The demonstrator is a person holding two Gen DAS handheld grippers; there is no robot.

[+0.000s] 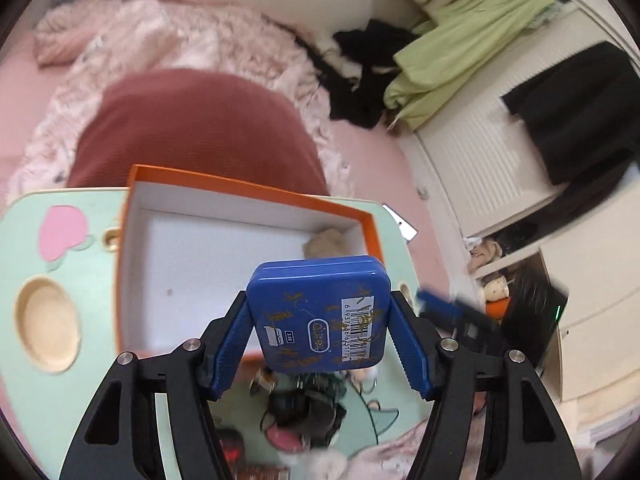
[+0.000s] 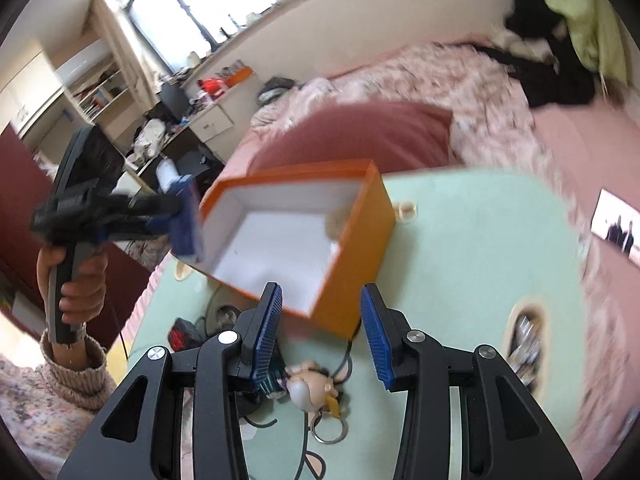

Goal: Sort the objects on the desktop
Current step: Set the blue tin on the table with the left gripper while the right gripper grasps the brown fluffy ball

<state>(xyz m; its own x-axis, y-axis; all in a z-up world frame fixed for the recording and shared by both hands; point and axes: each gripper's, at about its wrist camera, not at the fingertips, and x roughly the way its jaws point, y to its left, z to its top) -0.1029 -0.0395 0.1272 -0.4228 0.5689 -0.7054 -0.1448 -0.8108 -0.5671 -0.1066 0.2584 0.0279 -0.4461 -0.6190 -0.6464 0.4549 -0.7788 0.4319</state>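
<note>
Left gripper [image 1: 320,332] has its blue pads clamped on the two side edges of a flat blue tin [image 1: 320,316], barcode face up, carried in the air just short of the orange box [image 1: 256,188] sitting on the mint-green lap table [image 1: 60,248]. From the right wrist view you can see the same tin [image 2: 186,216] edge-on at the box's near-left corner [image 2: 356,232], not over the opening yet as far as I can tell.

Right gripper [image 2: 320,336] is parted with nothing between the pads, hanging above the little pile of stuff on the table — a small cartoon-head keychain [image 2: 312,392] with a key ring and some dark cable.

So I'd call this the carry-to-box step for the tin. The box is mostly bare white inside, with one beige fuzzy thing [image 1: 328,240] in the far corner, so loads of room. Next move probably needs the tin brought over the open floor of the box, lowered a bit, then let go — ideally flat so it doesn't land on its edge. Right side looks set up to go for the keychain after that.
</note>
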